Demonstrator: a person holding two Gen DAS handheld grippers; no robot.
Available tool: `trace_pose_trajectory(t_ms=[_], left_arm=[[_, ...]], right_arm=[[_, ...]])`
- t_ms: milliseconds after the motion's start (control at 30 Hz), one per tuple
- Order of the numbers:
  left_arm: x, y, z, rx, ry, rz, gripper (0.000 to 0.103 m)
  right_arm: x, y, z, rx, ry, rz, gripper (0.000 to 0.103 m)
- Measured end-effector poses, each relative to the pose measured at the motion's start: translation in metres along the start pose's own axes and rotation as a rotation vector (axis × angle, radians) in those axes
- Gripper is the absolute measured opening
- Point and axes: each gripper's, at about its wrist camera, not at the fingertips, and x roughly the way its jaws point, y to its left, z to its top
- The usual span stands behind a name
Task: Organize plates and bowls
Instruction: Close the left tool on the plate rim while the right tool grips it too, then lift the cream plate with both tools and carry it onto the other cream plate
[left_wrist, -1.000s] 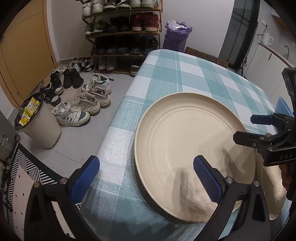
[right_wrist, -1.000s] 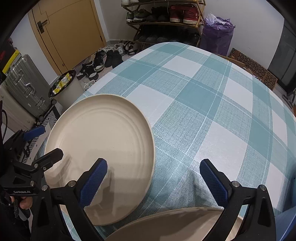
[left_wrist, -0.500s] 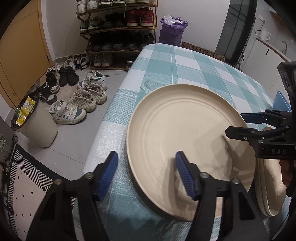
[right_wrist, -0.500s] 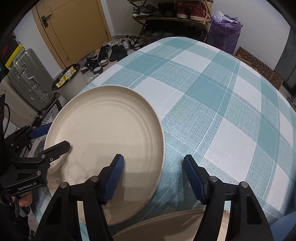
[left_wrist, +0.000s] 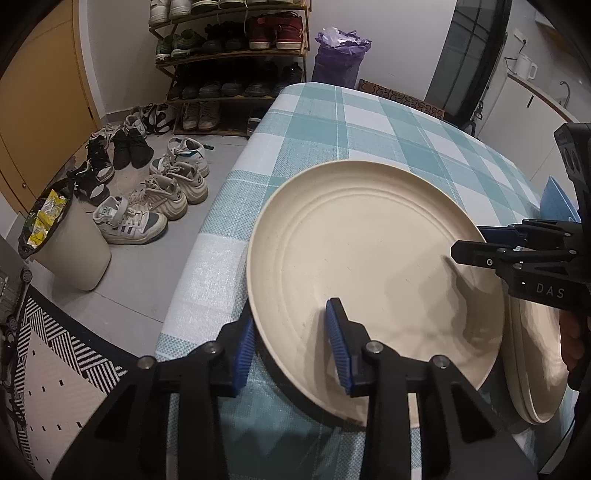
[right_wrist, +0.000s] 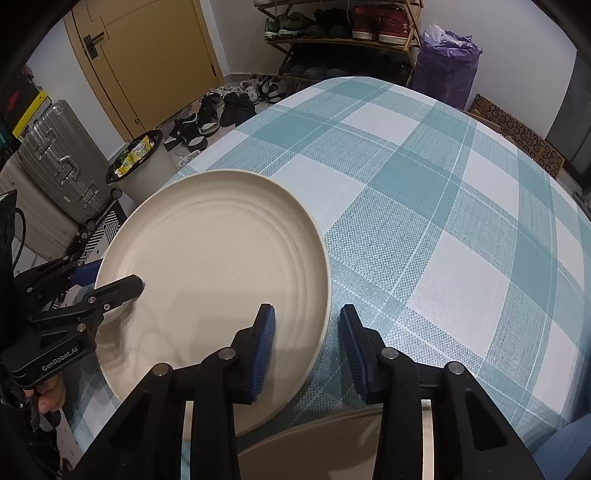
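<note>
Since the earlier frames, both tools have narrowed their fingers and advanced onto the cream plate. The left tool now straddles the plate rim at the near left edge of the surface: one blue pad lies outside the rim, the other over the plate's inner face. The right tool straddles the opposite rim, with its left pad over the plate and its right pad over the checked cloth.

Neither tool is fully closed. A gap shows between each pair of pads, with the rim inside that gap; firm contact on the rim cannot be confirmed from these views. The state is best read as partly closed and about to grip.

The two-sided placement is judged to serve a balanced lift: the plate is wide and shallow, and a hold at opposite rims would limit tilt.

The plate overhangs the surface's near left corner region, close to the left edge. A second stack of cream plates lies just beside it, toward the near edge under the right tool; it is the likely destination. A blue object rests by the right edge.
</note>
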Motion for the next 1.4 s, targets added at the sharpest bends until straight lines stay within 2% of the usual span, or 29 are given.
trace_pose_trajectory(t_ms=[533, 933, 1400], left_arm=[[-0.007, 0.005, -0.004, -0.009, -0.010, 0.013, 0.022], [-0.014, 0.005, -0.002, -0.009, -0.025, 0.022, 0.022], [-0.040, 0.007, 0.002, -0.014, -0.079, 0.027, 0.022]], right_arm=[[-0.003, 0.003, -0.007, -0.012, -0.015, -0.037, 0.015], [-0.008, 0.005, -0.008, -0.016, -0.026, -0.041, 0.014], [-0.037, 0.015, -0.003, -0.034, -0.074, -0.051, 0.014]])
